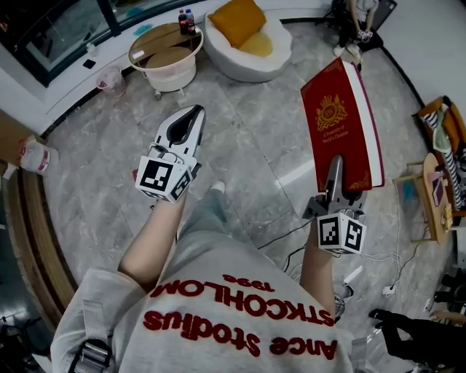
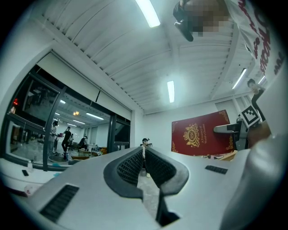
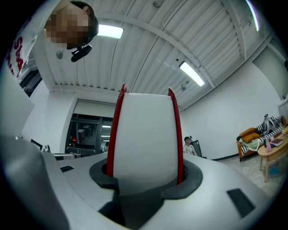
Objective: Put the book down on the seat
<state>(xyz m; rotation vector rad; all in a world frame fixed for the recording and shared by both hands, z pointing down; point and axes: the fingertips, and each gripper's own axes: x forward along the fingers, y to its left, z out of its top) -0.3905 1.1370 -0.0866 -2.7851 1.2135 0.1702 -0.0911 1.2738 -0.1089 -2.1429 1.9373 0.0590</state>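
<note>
Spread below, a grey marble floor (image 1: 247, 138), with a white round armchair (image 1: 231, 64) holding an orange cushion (image 1: 237, 20) at its far side, just beside a round side table (image 1: 166, 45). Well apart from that chair, held in the air at the right, the red book (image 1: 341, 120), clamped at its near end between the widely spread jaws of the right gripper (image 1: 336, 162). Further left, the left gripper (image 1: 194, 113), jaws closed together on nothing.

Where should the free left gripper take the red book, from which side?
Probably at the spine, its long left edge, from the left. The book juts forward from the right gripper, which clamps its near short end, so the spine faces the left gripper.
</note>
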